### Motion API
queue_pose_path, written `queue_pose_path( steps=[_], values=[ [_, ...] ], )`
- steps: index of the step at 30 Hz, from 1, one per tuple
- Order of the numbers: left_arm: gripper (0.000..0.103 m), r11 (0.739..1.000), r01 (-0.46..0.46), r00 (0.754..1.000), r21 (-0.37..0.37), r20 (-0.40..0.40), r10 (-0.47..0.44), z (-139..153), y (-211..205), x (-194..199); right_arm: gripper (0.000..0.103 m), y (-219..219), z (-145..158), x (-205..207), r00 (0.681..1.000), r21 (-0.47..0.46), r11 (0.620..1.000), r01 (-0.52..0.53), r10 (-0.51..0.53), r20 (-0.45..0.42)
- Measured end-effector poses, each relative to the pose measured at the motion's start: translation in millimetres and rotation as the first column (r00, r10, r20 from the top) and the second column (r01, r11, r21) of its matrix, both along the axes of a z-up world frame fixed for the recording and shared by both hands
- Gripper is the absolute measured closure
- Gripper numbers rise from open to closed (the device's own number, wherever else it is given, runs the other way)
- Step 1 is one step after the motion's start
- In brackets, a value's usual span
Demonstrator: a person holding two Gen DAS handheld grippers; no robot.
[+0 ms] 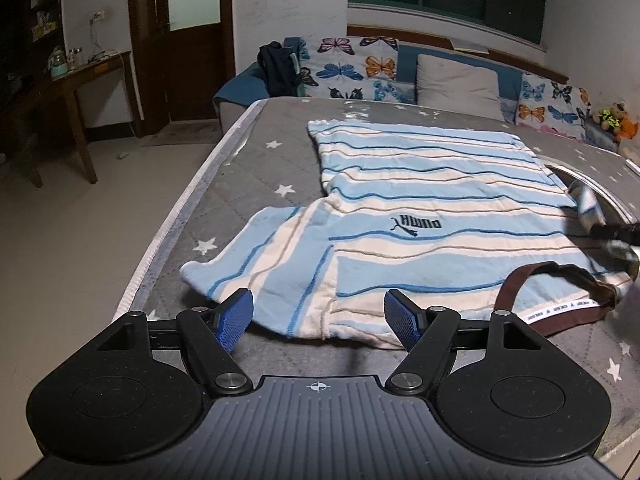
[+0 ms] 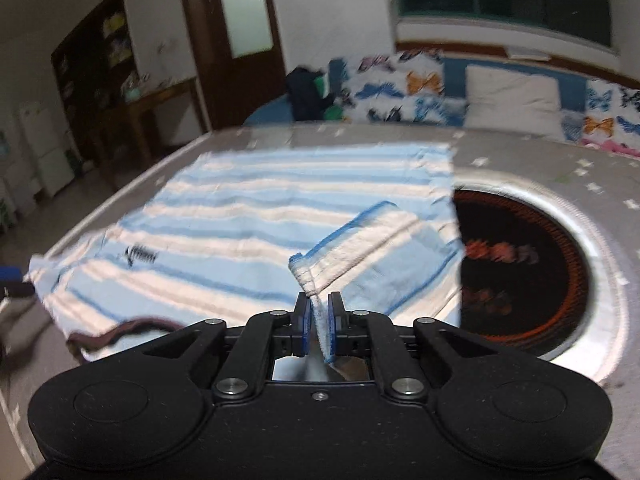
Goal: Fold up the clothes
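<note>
Striped shirt (image 1: 420, 208) lay flat on star-print mattress (image 1: 240, 168), collar nearest; right gripper (image 2: 319, 312) clamped on lifted sleeve (image 2: 360, 240), shirt body to its left; left gripper (image 1: 319, 316) hovered, jaws apart, over other sleeve

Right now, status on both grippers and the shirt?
Left gripper open, hovering over near sleeve. Right gripper shut on other sleeve, lifted. Shirt flat on table. Nothing in the way.
</note>
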State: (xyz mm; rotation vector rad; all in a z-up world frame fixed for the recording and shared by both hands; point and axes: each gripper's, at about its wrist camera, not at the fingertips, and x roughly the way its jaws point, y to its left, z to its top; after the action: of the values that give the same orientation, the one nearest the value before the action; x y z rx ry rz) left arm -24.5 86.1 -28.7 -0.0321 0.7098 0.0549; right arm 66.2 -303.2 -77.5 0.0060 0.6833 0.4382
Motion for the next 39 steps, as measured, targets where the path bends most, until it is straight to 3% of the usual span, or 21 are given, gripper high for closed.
queue_pose_path(
  steps=[4,8,12,15,20,24,32,35,37,39],
  values=[
    [0.029,1.000,-0.022,1.000,-0.014,0.000,0.022,0.5,7.3,1.7,0.084,5.9,-0.5,-1.1,0.999,-0.026,0.999,-0.041,0.040,-0.020],
    [0.029,0.998,-0.058,0.998,-0.031,0.003,0.058,1.0,17.6,4.0,0.080,2.3,11.4,0.0,0.998,-0.019,0.998,-0.061,0.061,-0.010],
    [0.028,0.994,-0.097,0.995,-0.041,-0.005,0.097,-0.5,27.4,5.0,0.078,-5.7,22.8,19.6,1.000,0.013,1.000,-0.010,0.010,0.007],
    [0.028,0.991,-0.126,0.992,-0.047,-0.011,0.126,-1.6,34.8,5.7,0.077,-10.6,16.1,37.7,0.998,0.103,0.994,0.026,-0.021,-0.051],
    [0.027,0.983,-0.173,0.985,-0.058,-0.022,0.172,-3.3,46.4,6.7,0.077,1.1,-5.0,53.3,0.997,-0.032,0.998,0.059,-0.061,-0.046],
    [0.027,0.973,-0.217,0.976,-0.083,-0.027,0.216,-6.0,59.2,5.3,0.076,2.9,-7.6,49.4,0.998,-0.070,0.997,0.042,-0.045,-0.035],
    [0.027,0.939,-0.269,0.963,-0.214,-0.028,0.269,-10.0,78.3,14.1,0.075,-2.6,4.8,6.3,1.000,-0.127,0.991,-0.029,0.029,-0.005],
    [0.040,0.937,-0.243,0.967,-0.251,0.008,0.253,-5.6,77.1,14.6,0.074,-5.9,2.8,-2.9,1.000,-0.141,0.990,-0.031,0.030,-0.010],
    [0.067,0.935,-0.225,0.970,-0.275,0.033,0.243,-2.6,76.3,14.9,0.073,-7.2,0.6,-3.1,1.000,-0.141,0.990,-0.027,0.025,-0.017],
    [0.085,0.932,-0.206,0.971,-0.299,0.057,0.233,0.3,75.5,15.2,0.072,-9.1,-2.0,-3.7,1.000,-0.135,0.991,-0.019,0.015,-0.025]
  ],
)
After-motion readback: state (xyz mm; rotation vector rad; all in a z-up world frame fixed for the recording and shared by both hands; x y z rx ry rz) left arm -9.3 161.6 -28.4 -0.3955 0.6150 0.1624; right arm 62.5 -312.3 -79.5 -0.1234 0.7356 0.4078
